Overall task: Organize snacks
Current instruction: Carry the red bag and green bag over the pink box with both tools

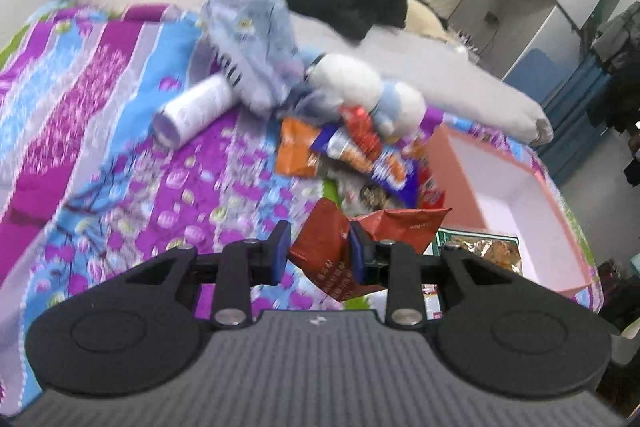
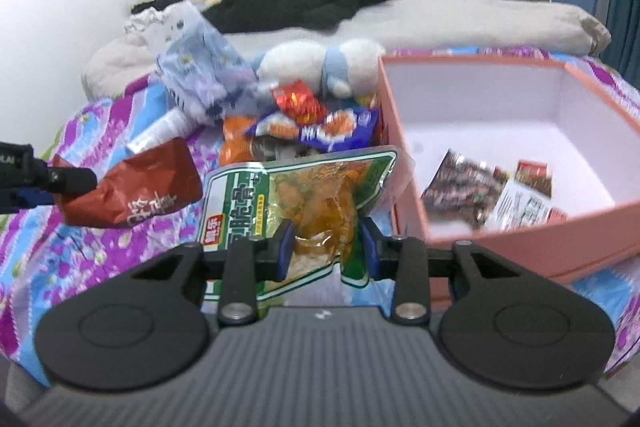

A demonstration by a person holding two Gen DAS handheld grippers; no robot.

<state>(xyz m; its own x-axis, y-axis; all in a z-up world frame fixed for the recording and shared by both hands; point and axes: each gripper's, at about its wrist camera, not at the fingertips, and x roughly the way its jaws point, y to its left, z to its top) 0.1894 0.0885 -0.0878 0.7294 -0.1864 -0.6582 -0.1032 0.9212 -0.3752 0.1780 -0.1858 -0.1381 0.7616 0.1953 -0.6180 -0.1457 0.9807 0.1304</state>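
The pink box lies just right of the right gripper, whose jaws clamp the green packet (the nearer load), while the left gripper grips the red packet farther left above the bed.

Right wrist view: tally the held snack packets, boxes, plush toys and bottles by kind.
Held snack packets: 2, red packet and green packet
Pink box: 1
Plush toy: 1
White bottle: 1
Total: 5
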